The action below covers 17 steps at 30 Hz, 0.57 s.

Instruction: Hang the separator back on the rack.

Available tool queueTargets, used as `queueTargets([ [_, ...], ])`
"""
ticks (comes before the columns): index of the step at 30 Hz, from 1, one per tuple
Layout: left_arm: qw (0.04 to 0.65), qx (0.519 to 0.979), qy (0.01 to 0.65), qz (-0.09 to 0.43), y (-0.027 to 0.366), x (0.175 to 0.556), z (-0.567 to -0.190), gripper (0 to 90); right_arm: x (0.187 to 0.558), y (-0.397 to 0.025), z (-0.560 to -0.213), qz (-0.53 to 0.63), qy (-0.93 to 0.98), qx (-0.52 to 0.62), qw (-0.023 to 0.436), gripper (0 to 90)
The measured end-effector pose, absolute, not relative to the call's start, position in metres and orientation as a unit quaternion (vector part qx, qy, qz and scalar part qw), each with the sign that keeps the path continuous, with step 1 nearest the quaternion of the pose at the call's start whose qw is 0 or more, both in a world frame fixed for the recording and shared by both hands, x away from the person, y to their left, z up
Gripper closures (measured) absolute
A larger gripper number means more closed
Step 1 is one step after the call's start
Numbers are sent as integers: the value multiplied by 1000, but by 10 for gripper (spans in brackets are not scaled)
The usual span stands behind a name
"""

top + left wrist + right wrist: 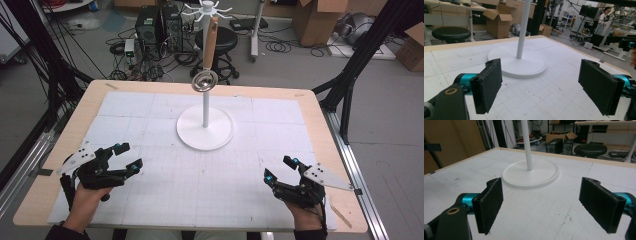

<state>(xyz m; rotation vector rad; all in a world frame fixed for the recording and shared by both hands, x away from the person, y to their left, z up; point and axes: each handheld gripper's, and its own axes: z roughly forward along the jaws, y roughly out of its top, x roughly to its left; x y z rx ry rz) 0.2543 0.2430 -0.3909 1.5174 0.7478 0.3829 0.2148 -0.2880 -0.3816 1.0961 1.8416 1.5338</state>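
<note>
White gridded mat over a wooden desk [320, 107], workshop clutter of boxes, cables and a black stool beyond.

Left claw [128, 156], lower left of the high view: jaws spread wide, nothing between them, resting low over the mat. Its own view shows both black pads apart with bare grid between. Right claw [280, 168], lower right: likewise wide open, empty, jaws aimed toward the frame's centre.

Outward: white stand [205, 131] at mid-frame, round base flat on the mat, thin pole rising to a hooked top. Ladle [206, 60] with a wooden handle hangs from a hook near the upper centre, metal bowl down, just beside the pole. Both claws well apart from it.

Judgement: start of the job, approach not yet begun. The next move likely calls for one claw to rise toward the hanging handle, close on the wood below the hook, then lift to clear the hook without tipping the stand.
</note>
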Motion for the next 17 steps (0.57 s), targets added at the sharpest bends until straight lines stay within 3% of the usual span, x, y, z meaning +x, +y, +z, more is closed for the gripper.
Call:
queueTargets([
  [17,643,669,333,165,243,256,-395,197,216,-289,-383,561,679,401,251,183],
])
